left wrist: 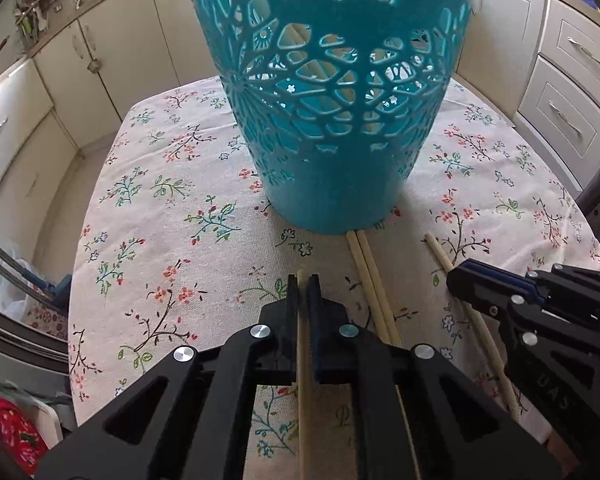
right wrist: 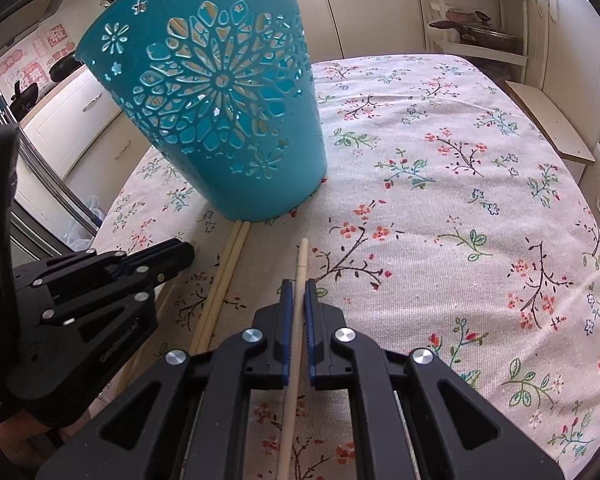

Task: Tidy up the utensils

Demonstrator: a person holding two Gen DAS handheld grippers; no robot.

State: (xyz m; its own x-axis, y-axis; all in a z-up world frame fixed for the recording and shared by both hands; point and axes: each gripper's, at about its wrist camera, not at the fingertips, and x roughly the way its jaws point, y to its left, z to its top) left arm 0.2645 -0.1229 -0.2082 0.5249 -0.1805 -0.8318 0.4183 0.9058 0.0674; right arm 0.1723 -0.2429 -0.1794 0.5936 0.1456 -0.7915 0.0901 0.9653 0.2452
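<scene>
A tall teal basket (left wrist: 332, 120) (right wrist: 220, 112) with flower cut-outs stands on the floral tablecloth (left wrist: 172, 208) (right wrist: 440, 200). Pale sticks show inside it through the holes. In the left wrist view my left gripper (left wrist: 304, 280) is shut on a pale wooden chopstick (left wrist: 302, 332) that runs back between its fingers. In the right wrist view my right gripper (right wrist: 298, 286) is shut on another chopstick (right wrist: 302, 260), whose tip pokes out towards the basket. A pair of chopsticks (left wrist: 368, 276) (right wrist: 228, 276) lies on the cloth between the two grippers, its far ends at the basket's foot. Each gripper shows in the other's view: right gripper (left wrist: 454, 276), left gripper (right wrist: 188, 254).
Cream kitchen cabinets and drawers (left wrist: 572, 92) surround the table. A white shelf rack with pans (right wrist: 472, 32) and a low wooden bench (right wrist: 548, 120) stand beyond the table's far right. A red patterned cloth (left wrist: 12, 436) lies off the near left edge.
</scene>
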